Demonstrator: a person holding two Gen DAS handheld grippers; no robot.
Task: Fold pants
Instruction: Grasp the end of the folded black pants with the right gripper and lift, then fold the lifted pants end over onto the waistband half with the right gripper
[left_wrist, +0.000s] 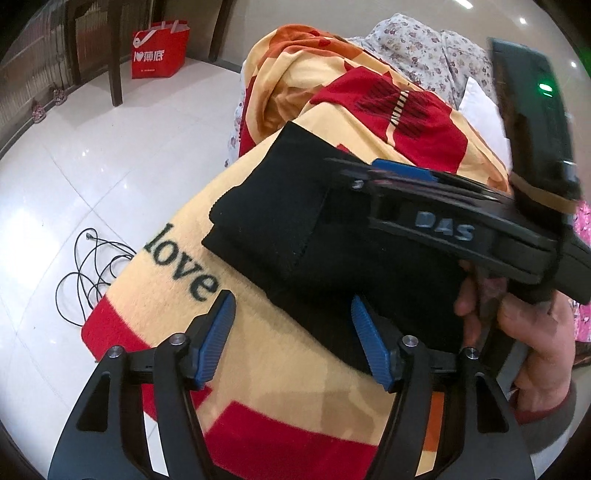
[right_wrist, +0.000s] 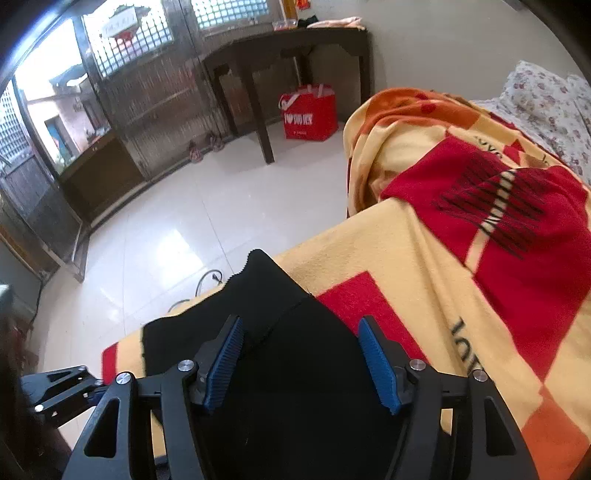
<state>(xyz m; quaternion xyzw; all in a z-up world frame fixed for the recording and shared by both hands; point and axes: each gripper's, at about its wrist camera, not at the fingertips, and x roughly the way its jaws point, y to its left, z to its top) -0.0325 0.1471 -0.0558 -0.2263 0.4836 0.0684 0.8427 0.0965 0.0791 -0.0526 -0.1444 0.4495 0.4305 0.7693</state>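
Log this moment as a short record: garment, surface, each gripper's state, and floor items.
garment: black pants, folded into a compact stack
surface: yellow, red and orange blanket with "love" printed on it, over a bed
left gripper: open, holding nothing, hovering at the near edge of the pants
right gripper: open, over the pants, holding nothing
floor items: red shopping bag beside a dark table; black cable on the white tiles

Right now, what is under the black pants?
The black pants lie folded on a yellow and red blanket printed with "love". The blanket spreads out around them on every visible side. Whatever the blanket covers beneath them cannot be seen.
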